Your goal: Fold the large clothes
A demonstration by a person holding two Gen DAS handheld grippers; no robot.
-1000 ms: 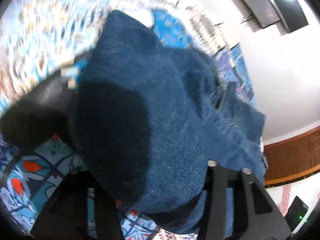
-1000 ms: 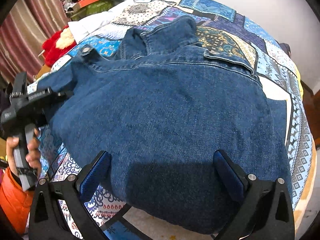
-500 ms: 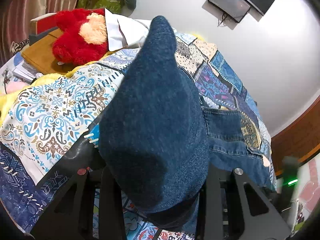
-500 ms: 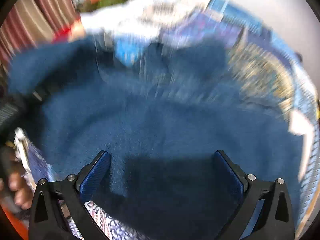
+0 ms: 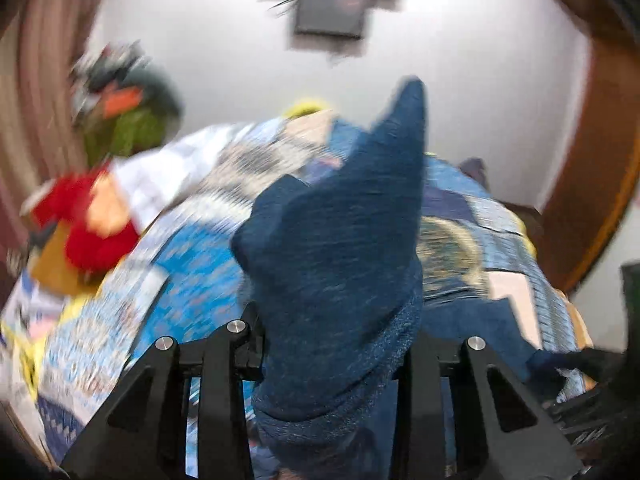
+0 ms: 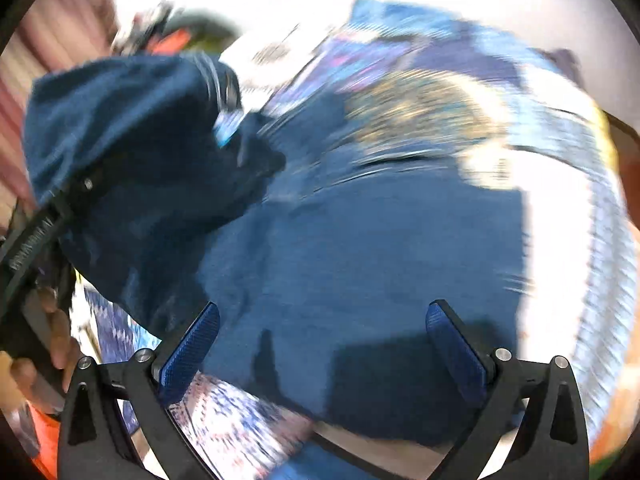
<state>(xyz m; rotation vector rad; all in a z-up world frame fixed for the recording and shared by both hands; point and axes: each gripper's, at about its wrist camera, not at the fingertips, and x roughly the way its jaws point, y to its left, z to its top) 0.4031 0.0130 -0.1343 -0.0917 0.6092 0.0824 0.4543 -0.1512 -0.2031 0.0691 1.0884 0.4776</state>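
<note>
A dark blue denim jacket (image 6: pixel 360 248) lies spread on a patterned bedspread (image 6: pixel 552 168). My left gripper (image 5: pixel 336 344) is shut on a bunched part of the denim jacket (image 5: pixel 344 248) and holds it raised, the cloth standing up between the fingers. In the right wrist view the left gripper (image 6: pixel 36 240) shows at the left with the lifted cloth draped over it. My right gripper (image 6: pixel 320 340) is open and empty, its blue pads (image 6: pixel 192 344) just above the jacket's near edge. Both views are blurred by motion.
A red plush toy (image 5: pixel 92 220) and a brown book lie at the bed's left side. Piled things (image 5: pixel 124 100) sit by the curtain at the back left. A wall screen (image 5: pixel 332 4) hangs above. A wooden door frame (image 5: pixel 592 152) stands at the right.
My left gripper has lifted the gripped denim and swung toward the middle of the bed. The right gripper stayed open over the jacket and shifted a little.
</note>
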